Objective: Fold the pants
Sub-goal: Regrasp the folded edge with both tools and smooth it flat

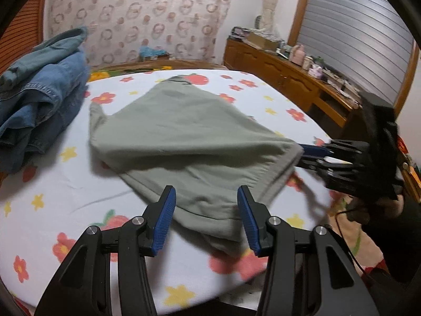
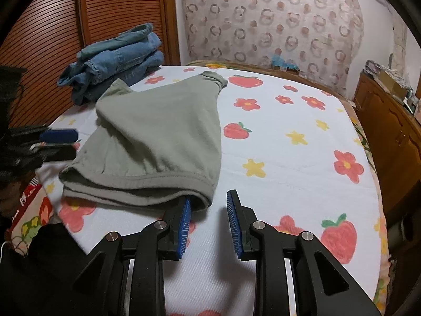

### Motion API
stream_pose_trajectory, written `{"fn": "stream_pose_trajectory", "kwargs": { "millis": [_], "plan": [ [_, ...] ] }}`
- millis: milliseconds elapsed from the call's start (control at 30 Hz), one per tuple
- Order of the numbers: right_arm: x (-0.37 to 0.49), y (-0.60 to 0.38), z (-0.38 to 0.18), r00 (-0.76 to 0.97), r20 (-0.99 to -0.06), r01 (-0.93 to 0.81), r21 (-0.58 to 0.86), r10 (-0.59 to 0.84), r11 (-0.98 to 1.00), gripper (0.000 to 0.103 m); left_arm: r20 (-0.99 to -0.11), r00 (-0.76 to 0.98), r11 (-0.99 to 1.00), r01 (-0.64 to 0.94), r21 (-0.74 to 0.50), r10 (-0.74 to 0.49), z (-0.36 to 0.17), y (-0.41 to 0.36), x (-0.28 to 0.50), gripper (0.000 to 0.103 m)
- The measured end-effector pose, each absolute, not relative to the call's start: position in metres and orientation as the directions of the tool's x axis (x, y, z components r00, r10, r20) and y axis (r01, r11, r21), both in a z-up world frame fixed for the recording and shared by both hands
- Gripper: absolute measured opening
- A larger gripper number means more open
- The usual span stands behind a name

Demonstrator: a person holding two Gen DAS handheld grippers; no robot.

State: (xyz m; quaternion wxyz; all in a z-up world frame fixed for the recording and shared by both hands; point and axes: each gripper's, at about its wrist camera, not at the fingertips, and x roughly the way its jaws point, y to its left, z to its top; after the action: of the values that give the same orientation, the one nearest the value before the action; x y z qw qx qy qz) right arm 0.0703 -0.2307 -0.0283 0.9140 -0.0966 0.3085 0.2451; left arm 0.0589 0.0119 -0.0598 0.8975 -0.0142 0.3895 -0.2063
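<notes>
Grey-green pants (image 1: pixel 184 137) (image 2: pixel 163 131) lie folded on a white sheet (image 1: pixel 79 184) printed with flowers and strawberries. My left gripper (image 1: pixel 206 192) hovers open over the pants' near edge, and nothing is pinched between its blue pads. In the right wrist view the left gripper (image 2: pixel 75 143) sits just off the pants' left side. My right gripper (image 2: pixel 209 197) is open at the waistband corner. Its left finger (image 2: pixel 185 210) is tucked against the hem, and only bare sheet shows between the pads. From the left wrist view the right gripper (image 1: pixel 302 154) meets the pants' right corner.
A pile of blue denim clothes (image 1: pixel 39 100) (image 2: pixel 118 58) sits at the bed's far left. A cluttered wooden sideboard (image 1: pixel 276 71) (image 2: pixel 389 137) runs along the right. A louvred wooden door (image 2: pixel 52 26) stands behind the denim. The sheet's near edge (image 1: pixel 210 300) drops off close to my grippers.
</notes>
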Motion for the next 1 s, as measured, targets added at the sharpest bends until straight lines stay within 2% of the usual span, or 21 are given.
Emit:
{"fn": "stream_pose_trajectory", "kwargs": {
  "millis": [167, 200, 233, 300, 400, 533, 567, 600, 700, 800, 867, 933, 1000],
  "plan": [
    [0.074, -0.232, -0.029, 0.689, -0.609, -0.497, -0.002, 0.393, 0.868, 0.028, -0.710, 0.574, 0.892, 0.418, -0.173, -0.407, -0.066, -0.006, 0.054, 0.049],
    [0.074, -0.232, -0.029, 0.688, -0.609, -0.497, 0.001, 0.395, 0.867, 0.028, -0.715, 0.567, 0.889, 0.425, -0.172, -0.410, -0.067, -0.007, 0.053, 0.040],
    [0.074, -0.232, -0.029, 0.687, -0.608, -0.498, 0.005, 0.397, 0.867, 0.028, -0.724, 0.557, 0.887, 0.430, -0.169, -0.408, -0.070, -0.009, 0.053, 0.027],
    [0.075, -0.232, -0.030, 0.687, -0.608, -0.495, 0.008, 0.398, 0.869, 0.028, -0.733, 0.547, 0.885, 0.437, -0.162, -0.404, -0.073, -0.010, 0.053, 0.013],
    [0.076, -0.233, -0.030, 0.688, -0.604, -0.492, 0.019, 0.402, 0.871, 0.028, -0.724, 0.547, 0.874, 0.459, -0.160, -0.419, -0.068, -0.009, 0.045, 0.006],
    [0.075, -0.237, -0.028, 0.692, -0.594, -0.488, 0.032, 0.410, 0.872, 0.028, -0.720, 0.553, 0.870, 0.471, -0.145, -0.419, -0.060, -0.007, 0.032, 0.005],
    [0.074, -0.238, -0.028, 0.693, -0.590, -0.490, 0.036, 0.414, 0.871, 0.025, -0.723, 0.551, 0.871, 0.469, -0.142, -0.415, -0.059, -0.006, 0.029, 0.005],
    [0.073, -0.239, -0.027, 0.695, -0.585, -0.493, 0.036, 0.418, 0.869, 0.017, -0.726, 0.549, 0.871, 0.471, -0.140, -0.413, -0.059, -0.006, 0.028, 0.005],
    [0.066, -0.237, -0.027, 0.691, -0.580, -0.514, 0.027, 0.432, 0.857, 0.008, -0.730, 0.557, 0.881, 0.453, -0.133, -0.396, -0.059, -0.002, 0.026, 0.005],
    [0.061, -0.233, -0.029, 0.688, -0.589, -0.523, 0.003, 0.424, 0.852, 0.008, -0.731, 0.564, 0.891, 0.433, -0.135, -0.384, -0.059, 0.001, 0.029, 0.006],
    [0.061, -0.233, -0.030, 0.690, -0.595, -0.515, -0.003, 0.412, 0.857, 0.008, -0.733, 0.567, 0.896, 0.424, -0.131, -0.376, -0.059, 0.002, 0.031, 0.013],
    [0.062, -0.235, -0.029, 0.685, -0.600, -0.513, 0.007, 0.414, 0.859, 0.008, -0.735, 0.573, 0.903, 0.410, -0.125, -0.362, -0.059, 0.004, 0.033, 0.025],
    [0.061, -0.237, -0.026, 0.681, -0.598, -0.513, 0.021, 0.422, 0.858, 0.008, -0.732, 0.578, 0.906, 0.404, -0.127, -0.361, -0.059, 0.006, 0.032, 0.029]
  ]
}}
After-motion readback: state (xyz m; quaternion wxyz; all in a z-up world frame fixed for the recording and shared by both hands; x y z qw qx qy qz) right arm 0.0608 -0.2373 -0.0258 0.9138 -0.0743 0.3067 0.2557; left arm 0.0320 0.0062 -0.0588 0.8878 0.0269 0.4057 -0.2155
